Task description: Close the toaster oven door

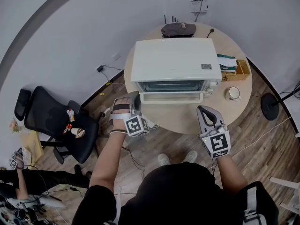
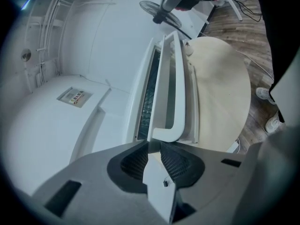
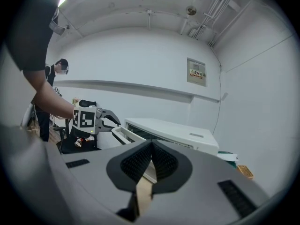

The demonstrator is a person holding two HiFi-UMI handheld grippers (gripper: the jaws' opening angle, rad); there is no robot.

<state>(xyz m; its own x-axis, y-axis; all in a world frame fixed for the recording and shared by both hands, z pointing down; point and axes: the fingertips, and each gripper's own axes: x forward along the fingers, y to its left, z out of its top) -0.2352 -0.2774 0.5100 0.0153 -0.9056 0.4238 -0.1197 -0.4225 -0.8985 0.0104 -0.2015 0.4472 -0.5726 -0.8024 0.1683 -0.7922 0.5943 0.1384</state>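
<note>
- The toaster oven (image 1: 173,60) sits toward the back of the round table (image 1: 187,121). Its door (image 1: 173,86) looks not quite shut; the left gripper view shows a slit along the top edge.
- The left gripper (image 1: 135,101) is at the far left end of the door handle (image 1: 173,96). Its jaws are part-way apart, the handle end is just ahead of the tips, and the pads are not pressing it.
- The right gripper (image 1: 206,115) hovers over bare table near the oven's front right corner, jaws together with nothing in them.
- Risk: pushing only from the handle's end, the tips may slide off the rounded corner and leave the door ajar.
- Risk: nothing braces the oven, so a hard shove could skid it back on the smooth top toward the dark bag (image 1: 178,29) behind it.
- Risk: the door may bounce back out if it is not pressed home.
- Surface: pale, smooth round top. A mug (image 1: 233,93) and a wicker basket (image 1: 243,68) sit to the oven's right, clear of the door.
- Room: curved white wall and wood floor (image 1: 262,139). A black office chair (image 1: 51,121) is at left and a fan base (image 1: 270,106) at right. There are cables on the floor and another person at lower left.
</note>
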